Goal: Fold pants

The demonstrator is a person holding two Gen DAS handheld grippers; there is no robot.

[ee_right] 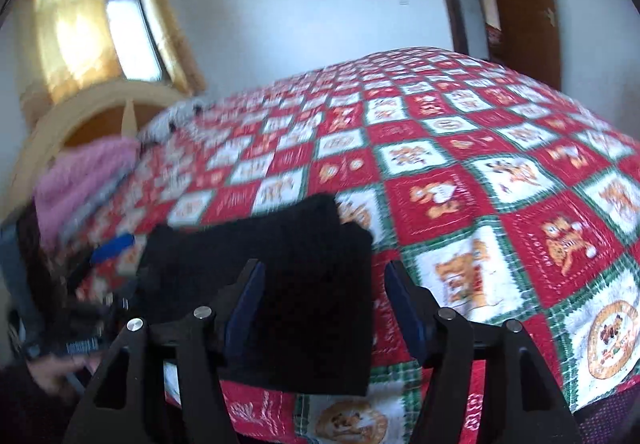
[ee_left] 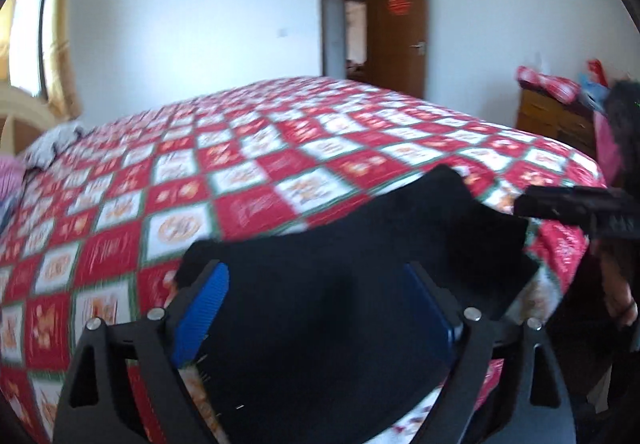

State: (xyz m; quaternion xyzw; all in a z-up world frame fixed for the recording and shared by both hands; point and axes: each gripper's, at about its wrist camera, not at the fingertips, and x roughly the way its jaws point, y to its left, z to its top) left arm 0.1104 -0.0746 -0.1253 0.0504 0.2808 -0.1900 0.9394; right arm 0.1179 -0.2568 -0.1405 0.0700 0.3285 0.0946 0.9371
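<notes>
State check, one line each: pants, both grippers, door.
black pants: folded into a compact stack, lying flat at the bed's near edge
left gripper: open, jaws wide, nothing clamped
right gripper: open, pads clear of the cloth
door: open
bed quilt: spread flat

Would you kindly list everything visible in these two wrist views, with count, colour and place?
pants: one, black, folded into a compact stack at the near edge of the bed
quilt: one, red and white checks with green borders, covering the bed
pink blanket: one, pink, fluffy, by the headboard
headboard: one, cream, arched, at the window end
curtain: yellow, beside the window
door: one, brown, open, in the far wall
dresser: one, brown wood, with red items on top
left gripper: one, black with blue pads, jaws wide, pants between them
right gripper: one, black with blue pads, jaws apart over the pants
</notes>
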